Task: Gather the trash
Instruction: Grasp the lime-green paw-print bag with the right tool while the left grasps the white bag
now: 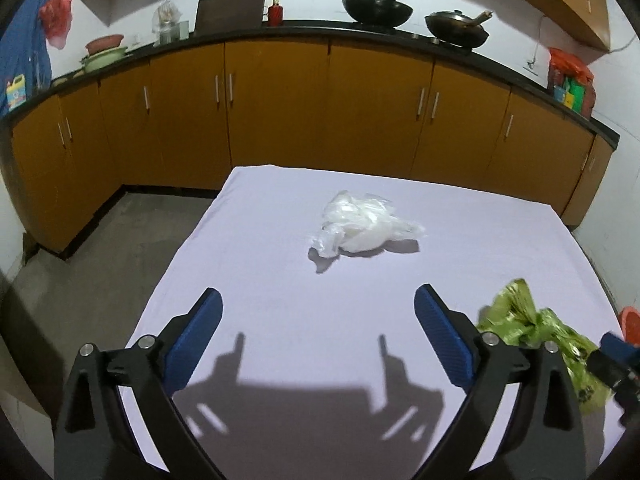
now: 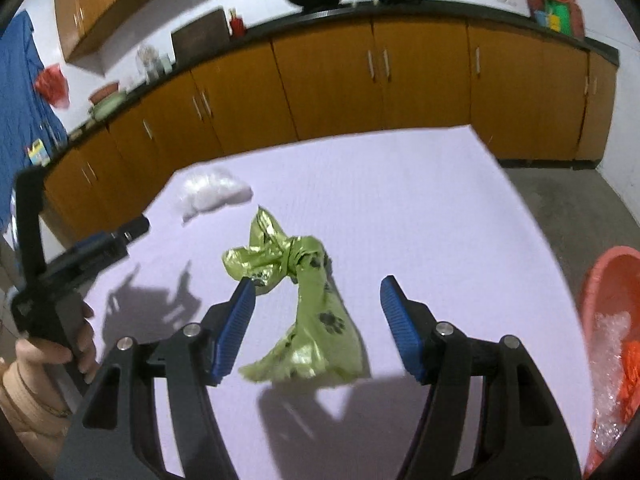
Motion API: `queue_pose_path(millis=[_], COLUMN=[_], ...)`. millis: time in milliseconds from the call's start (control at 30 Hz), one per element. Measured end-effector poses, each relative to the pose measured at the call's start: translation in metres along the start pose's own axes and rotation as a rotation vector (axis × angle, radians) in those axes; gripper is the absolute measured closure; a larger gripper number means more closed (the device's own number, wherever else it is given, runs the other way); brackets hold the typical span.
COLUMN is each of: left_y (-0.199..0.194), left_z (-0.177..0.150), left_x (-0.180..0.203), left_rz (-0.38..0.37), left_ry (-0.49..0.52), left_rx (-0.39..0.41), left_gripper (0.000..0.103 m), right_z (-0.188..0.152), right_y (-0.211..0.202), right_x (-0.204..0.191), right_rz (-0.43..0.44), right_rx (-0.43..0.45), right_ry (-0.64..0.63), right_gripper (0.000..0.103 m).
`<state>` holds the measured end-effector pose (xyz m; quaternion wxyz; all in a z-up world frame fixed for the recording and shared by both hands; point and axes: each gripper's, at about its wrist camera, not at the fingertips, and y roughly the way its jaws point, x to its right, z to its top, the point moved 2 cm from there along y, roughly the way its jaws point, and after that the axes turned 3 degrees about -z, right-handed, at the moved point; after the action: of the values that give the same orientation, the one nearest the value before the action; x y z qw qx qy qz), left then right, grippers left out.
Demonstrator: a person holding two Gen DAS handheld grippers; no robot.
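A crumpled clear plastic bag [image 1: 362,222] lies on the lilac table [image 1: 280,280], ahead of my left gripper [image 1: 318,300], which is open and empty. It shows blurred at the far left in the right wrist view [image 2: 212,194]. A knotted green bag with black paw prints [image 2: 306,304] lies on the table between the fingers of my right gripper [image 2: 318,290], which is open around it. The green bag also shows at the right of the left wrist view [image 1: 540,328]. The left gripper, hand-held, shows at the left of the right wrist view [image 2: 80,256].
An orange-red basin [image 2: 608,280] with plastic scraps inside stands off the table's right edge, also glimpsed in the left wrist view [image 1: 630,322]. Yellow kitchen cabinets [image 1: 280,108] under a black counter with woks [image 1: 378,10] run behind the table. Grey floor [image 1: 100,260] lies to the left.
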<state>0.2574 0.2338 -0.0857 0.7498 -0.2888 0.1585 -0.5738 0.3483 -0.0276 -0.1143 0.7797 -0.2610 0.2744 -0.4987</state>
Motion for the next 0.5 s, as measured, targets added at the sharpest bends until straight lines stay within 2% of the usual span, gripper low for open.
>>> queue_pose_path(millis=[33,100,133,167,500], left_y=[0.004,0.01,0.012,0.016,0.074], left_z=[0.002,0.006,0.008,0.01,0.04], left_x=[0.0,0.001,0.002,0.004,0.021], left_rz=[-0.002,-0.001,0.0,-0.002,-0.04], left_ry=[0.004,0.021,0.028,0.036,0.078], left_rx=[-0.001,-0.006,-0.007,-0.009,-0.072], left_gripper=[0.005,0.004,0.004,0.004,0.002], right_z=[-0.001,-0.004,-0.007,-0.01,-0.021], right_y=[0.005,0.016,0.02,0.021,-0.003], right_x=[0.0,0.0,0.001,0.002,0.045], right_rz=[-0.002,-0.009,-0.013,-0.017,-0.029], right_rx=[-0.012,-0.049,-0.066,-0.075,-0.016], right_ry=[-0.004,-0.022,-0.032,-0.038,0.075], right_gripper=[0.046,0.065,0.083,0.093,0.095])
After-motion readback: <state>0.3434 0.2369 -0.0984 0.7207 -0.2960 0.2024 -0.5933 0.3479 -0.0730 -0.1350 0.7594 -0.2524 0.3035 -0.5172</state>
